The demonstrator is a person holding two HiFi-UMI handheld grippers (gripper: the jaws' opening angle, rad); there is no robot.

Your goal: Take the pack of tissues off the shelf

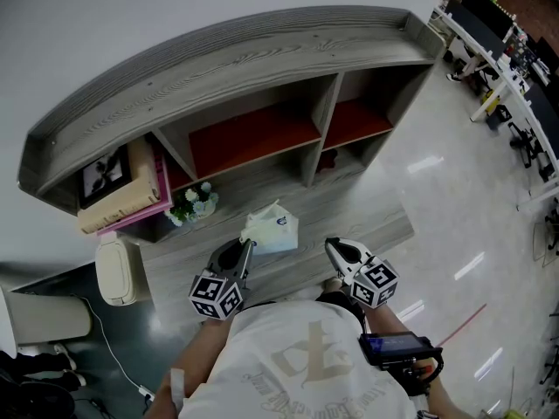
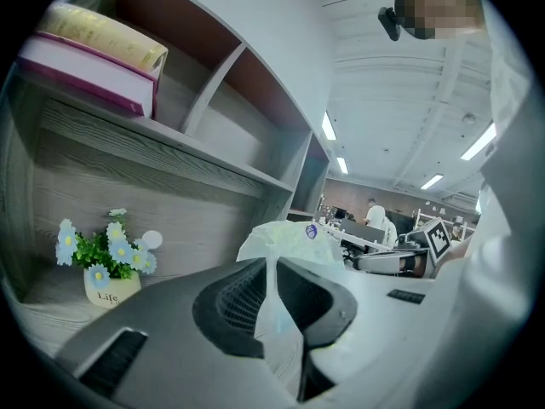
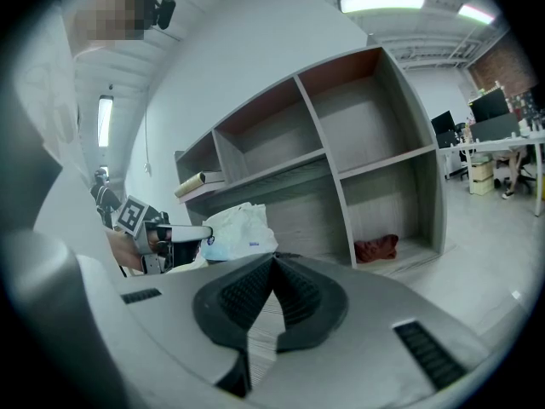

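Two grippers forward | left gripper (image 1: 248, 246) pinches tissue pack (image 1: 272, 230) | right gripper (image 1: 333, 245) empty

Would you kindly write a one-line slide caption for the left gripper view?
Left hand-held gripper pinches the pack of tissues by its wrapper, near a flower pot.

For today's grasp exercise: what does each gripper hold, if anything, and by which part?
The left gripper pinches the pack of tissues by a fold of its thin plastic wrapper. The right gripper is shut on nothing.
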